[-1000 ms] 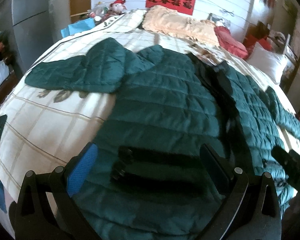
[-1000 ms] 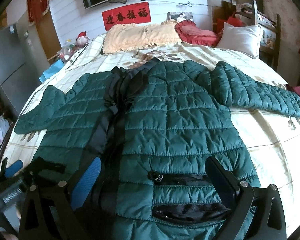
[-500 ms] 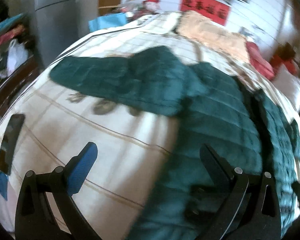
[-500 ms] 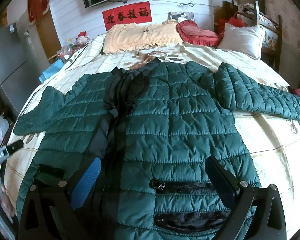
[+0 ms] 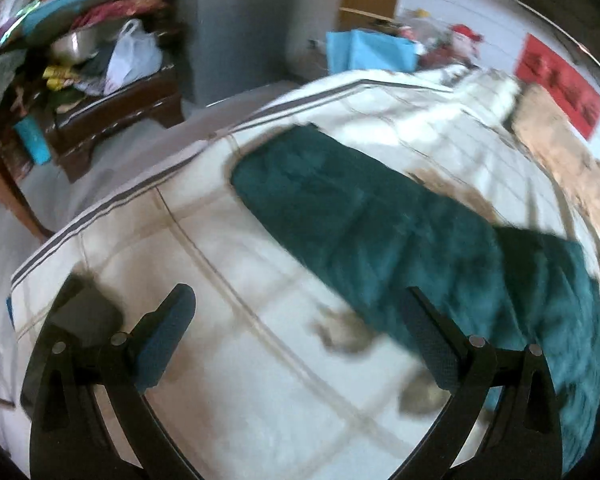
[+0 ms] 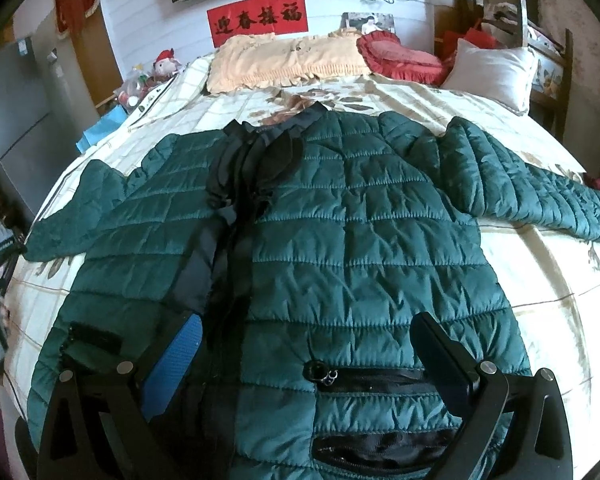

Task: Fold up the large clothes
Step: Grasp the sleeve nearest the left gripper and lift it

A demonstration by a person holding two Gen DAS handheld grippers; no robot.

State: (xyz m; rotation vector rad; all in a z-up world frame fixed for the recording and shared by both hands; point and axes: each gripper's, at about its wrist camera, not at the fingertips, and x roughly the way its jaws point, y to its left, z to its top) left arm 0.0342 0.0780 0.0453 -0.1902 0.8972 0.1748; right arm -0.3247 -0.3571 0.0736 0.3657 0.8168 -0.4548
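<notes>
Left wrist view: the left gripper (image 5: 296, 340) hangs over the near-left part of the bed (image 5: 228, 352), jaws spread wide with nothing between them. Just beyond its right finger lies the left sleeve (image 5: 340, 208) of the green quilted jacket (image 5: 540, 292), stretched flat toward the bed's far-left edge. The picture is blurred, so finer detail is lost.

Right wrist view: the right gripper (image 6: 308, 356) hovers above the jacket's (image 6: 360, 248) lower hem, jaws also wide open and holding nothing. The jacket lies front up, spread across the middle of the bed (image 6: 540, 280), both sleeves out to the sides, collar toward the far pillows (image 6: 284, 60).

The folding seems to be only beginning: nothing is folded yet. The likely next move is to lower the left jaws onto the cuff, close on it, and bring that sleeve across the chest
</notes>
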